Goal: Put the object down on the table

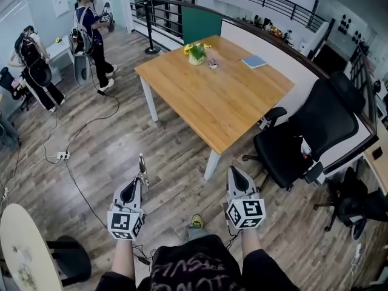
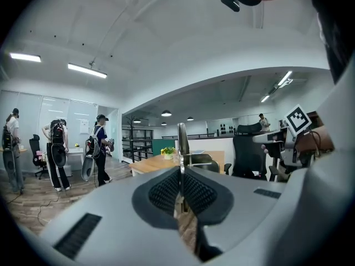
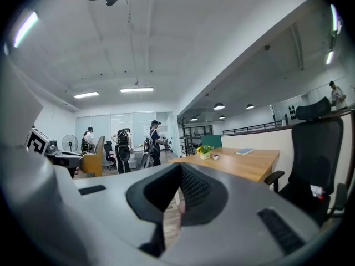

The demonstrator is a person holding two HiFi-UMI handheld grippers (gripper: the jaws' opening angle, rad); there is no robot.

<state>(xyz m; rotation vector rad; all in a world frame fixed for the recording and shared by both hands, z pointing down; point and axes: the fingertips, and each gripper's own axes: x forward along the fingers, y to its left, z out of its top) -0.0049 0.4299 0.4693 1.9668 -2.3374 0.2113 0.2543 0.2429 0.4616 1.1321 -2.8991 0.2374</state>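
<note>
In the head view, two grippers sit low in frame. The left gripper (image 1: 141, 182) is pinched tight on one thin metal utensil (image 1: 142, 165), which stands upright above its tips. It is out over the plank floor (image 1: 109, 138), well apart from the one wooden table (image 1: 230, 108). The right gripper (image 1: 233, 172) is closed to a point with nothing in it.

Three things sit at the table's far end: a flower pot (image 1: 195, 53), a small pale item (image 1: 213, 64) and a blue book (image 1: 254, 61). One black office chair (image 1: 303, 138) is parked at the table's right side. Two people stand far left, a backpack wearer (image 1: 90, 23) and a second person (image 1: 33, 65). The print on the holder's dark shirt (image 1: 188, 265) is too broken to read.

In the left gripper view, the jaws are clamped on the utensil, which rises straight up with the table behind it.

In the right gripper view, the jaws meet with nothing between them. The table and chair are ahead.
</note>
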